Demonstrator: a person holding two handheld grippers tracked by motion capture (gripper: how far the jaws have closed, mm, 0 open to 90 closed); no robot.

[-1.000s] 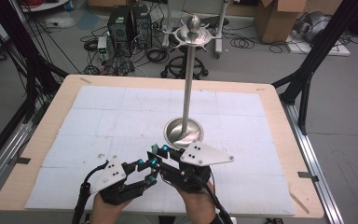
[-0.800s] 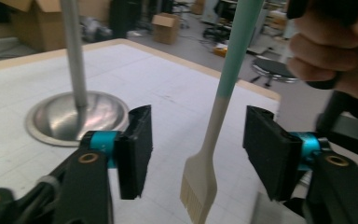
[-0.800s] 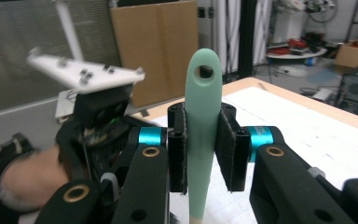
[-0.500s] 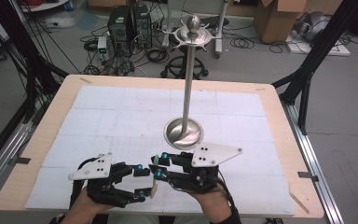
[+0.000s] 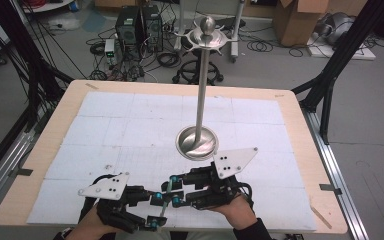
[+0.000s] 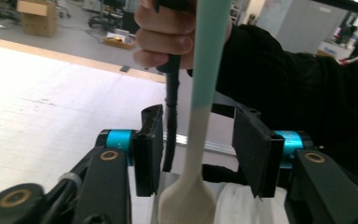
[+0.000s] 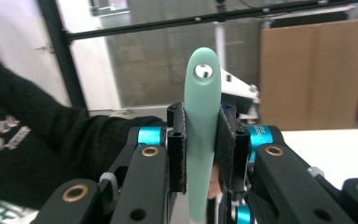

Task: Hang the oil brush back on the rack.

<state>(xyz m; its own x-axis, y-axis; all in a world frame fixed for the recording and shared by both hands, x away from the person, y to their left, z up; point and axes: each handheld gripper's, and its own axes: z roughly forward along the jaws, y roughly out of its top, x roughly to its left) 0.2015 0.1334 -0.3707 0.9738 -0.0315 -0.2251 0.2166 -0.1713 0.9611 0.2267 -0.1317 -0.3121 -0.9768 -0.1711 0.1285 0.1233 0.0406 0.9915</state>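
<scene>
A spatula (image 6: 200, 116) with a teal handle and a cream blade is held between the two grippers at the table's near edge. My right gripper (image 7: 200, 149) is shut on the teal handle (image 7: 201, 116), whose end with the hanging hole sticks up past the pads. My left gripper (image 6: 200, 154) straddles the cream neck just above the blade. Its jaws have just been closing with the spatula between them, but a gap shows on both sides. In the high view the left gripper (image 5: 155, 210) and right gripper (image 5: 172, 190) meet tip to tip around the thin spatula (image 5: 163, 209).
A tall metal stand (image 5: 197, 142) with a round dished base rises from the white mat just beyond the right gripper, with a ball-topped ring (image 5: 207, 30) at its top. The wooden table edge (image 5: 300, 120) frames the mat. Cables and boxes lie on the floor beyond.
The left gripper has shifted a little to the left and turned so its grey plate faces up more. The right gripper has drifted slightly right with the spatula.
</scene>
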